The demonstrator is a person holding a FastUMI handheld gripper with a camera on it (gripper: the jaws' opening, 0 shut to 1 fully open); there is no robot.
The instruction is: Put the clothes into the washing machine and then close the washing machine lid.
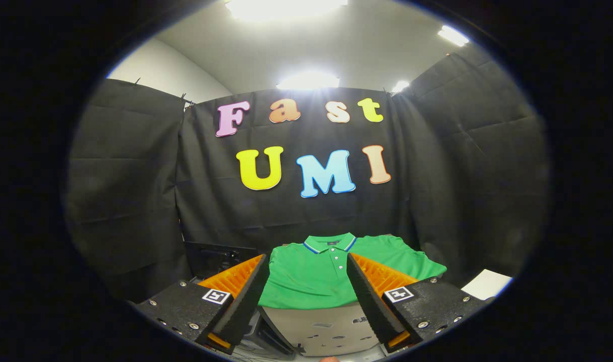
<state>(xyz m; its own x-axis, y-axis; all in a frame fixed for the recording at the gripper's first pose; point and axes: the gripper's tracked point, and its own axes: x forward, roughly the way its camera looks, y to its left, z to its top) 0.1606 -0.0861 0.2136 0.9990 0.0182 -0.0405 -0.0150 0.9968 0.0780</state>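
Note:
A green polo shirt (pixel 306 281) with a blue-and-white trimmed collar lies spread flat just ahead of me, collar at the far side. It rests on a pale grey body with small dark slots (pixel 329 332), which may be the washing machine; I cannot tell where its lid is. My gripper (pixel 306 259) is open, and its two fingers stand apart on either side of the shirt's front placket. They hover near the cloth, and nothing is pressed between them. The shirt's right sleeve (pixel 427 269) spreads out beyond the right finger.
A dark boxy object (pixel 218 257) sits behind the left finger, against the booth's black cloth wall. A flat white piece (pixel 487 284) lies off to the right of the shirt. The cloth wall closes in the back and both sides.

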